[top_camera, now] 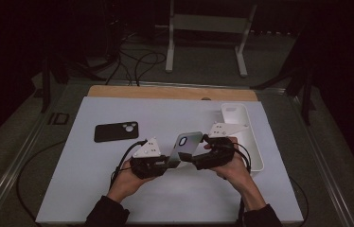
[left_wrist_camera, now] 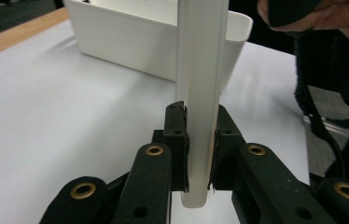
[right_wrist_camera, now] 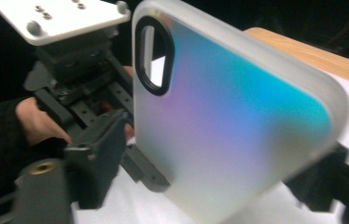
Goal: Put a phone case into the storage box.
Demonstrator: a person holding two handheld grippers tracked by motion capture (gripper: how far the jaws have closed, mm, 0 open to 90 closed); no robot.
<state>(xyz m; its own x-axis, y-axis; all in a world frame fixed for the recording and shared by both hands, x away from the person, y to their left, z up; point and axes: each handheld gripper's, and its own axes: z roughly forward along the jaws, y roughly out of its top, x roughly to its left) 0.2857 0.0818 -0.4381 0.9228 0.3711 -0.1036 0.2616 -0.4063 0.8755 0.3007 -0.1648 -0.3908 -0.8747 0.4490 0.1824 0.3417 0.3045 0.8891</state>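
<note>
Count: two phone cases, one white bin, two tongs.

Case 1: iridescent case (top_camera: 186, 145), frosted translucent shell, blue-to-purple sheen, rounded corners, black-rimmed oval camera cutout. It is held up off the desk between the two hands, near the desk's middle, tilted. Left tongs (top_camera: 168, 161) are clamped narrow on its lower edge; in the left gripper view the case (left_wrist_camera: 200, 93) stands edge-on between the two black jaws, both pads touching it. Right tongs (top_camera: 195, 160) sit just beside the case's lower right side; in the right gripper view the case (right_wrist_camera: 238, 121) hides most of the jaws, so I cannot tell whether they grip it or stand apart.

Case 2: black case (top_camera: 116, 131), matte, flat on the desk, left of the hands, round camera cutout with pale rings, well apart from the tongs.

Bin (top_camera: 255, 151): white plastic, long rectangle, rounded rim, smooth walls, at the desk's right side, just beside the right hand.

Desk (top_camera: 94, 179): flat white top, wooden strip along the far edge. Room is dark; grey floor, black cables, a white metal stand frame (top_camera: 207, 23) behind the desk.

Tongs hardware: black jaws with brass inserts, grey three-cornered plates on top.
</note>
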